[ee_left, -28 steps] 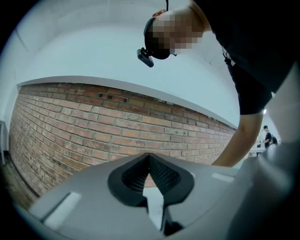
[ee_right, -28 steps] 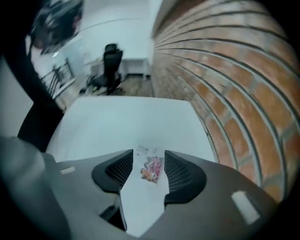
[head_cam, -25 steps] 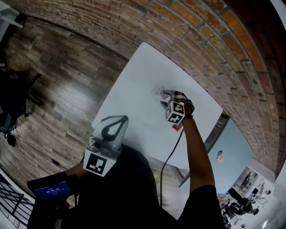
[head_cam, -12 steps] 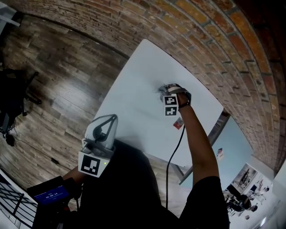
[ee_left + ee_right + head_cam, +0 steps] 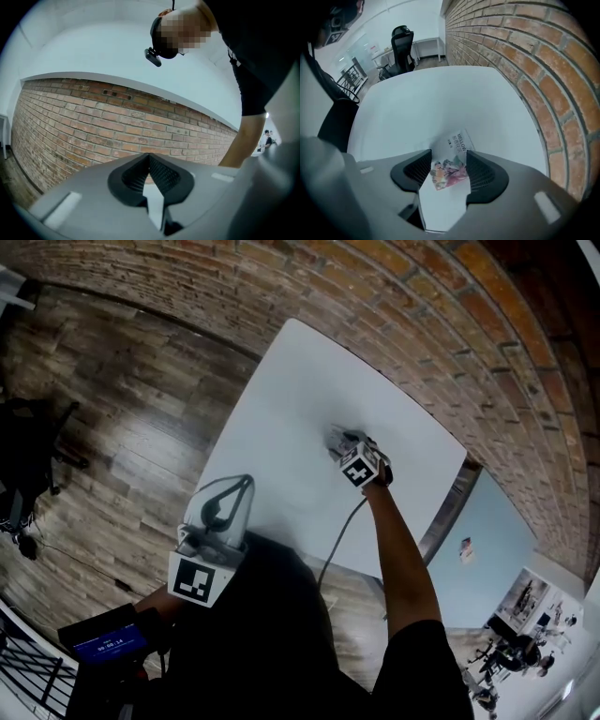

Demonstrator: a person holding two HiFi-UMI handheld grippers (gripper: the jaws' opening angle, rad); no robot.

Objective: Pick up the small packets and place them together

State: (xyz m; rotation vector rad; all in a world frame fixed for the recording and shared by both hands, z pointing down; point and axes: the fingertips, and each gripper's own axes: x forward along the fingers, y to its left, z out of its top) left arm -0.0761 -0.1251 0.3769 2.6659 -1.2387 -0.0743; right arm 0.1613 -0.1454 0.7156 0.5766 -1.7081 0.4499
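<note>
A small packet with a pink floral print (image 5: 449,172) lies on the white table (image 5: 440,103), against a white printed packet (image 5: 459,140) just beyond it. My right gripper (image 5: 449,158) points steeply down over them. Its jaws have just been opening and stand wide, with the floral packet between the pads and close to both. In the head view the right gripper (image 5: 339,439) sits near the table's (image 5: 281,399) middle and hides the packets. My left gripper (image 5: 242,486) is held off the table near my body; its tips (image 5: 149,157) meet with nothing between them.
A brick wall (image 5: 520,56) runs along the table's far side. A black office chair (image 5: 401,47) stands beyond the table's far end. Wooden floor (image 5: 112,381) lies to the left of the table. Bare tabletop surrounds the packets.
My right hand has sunk toward the table and its wrist has rolled, turning the marker cube. A red packet seen beside that wrist earlier is out of sight. The left gripper has barely moved.
</note>
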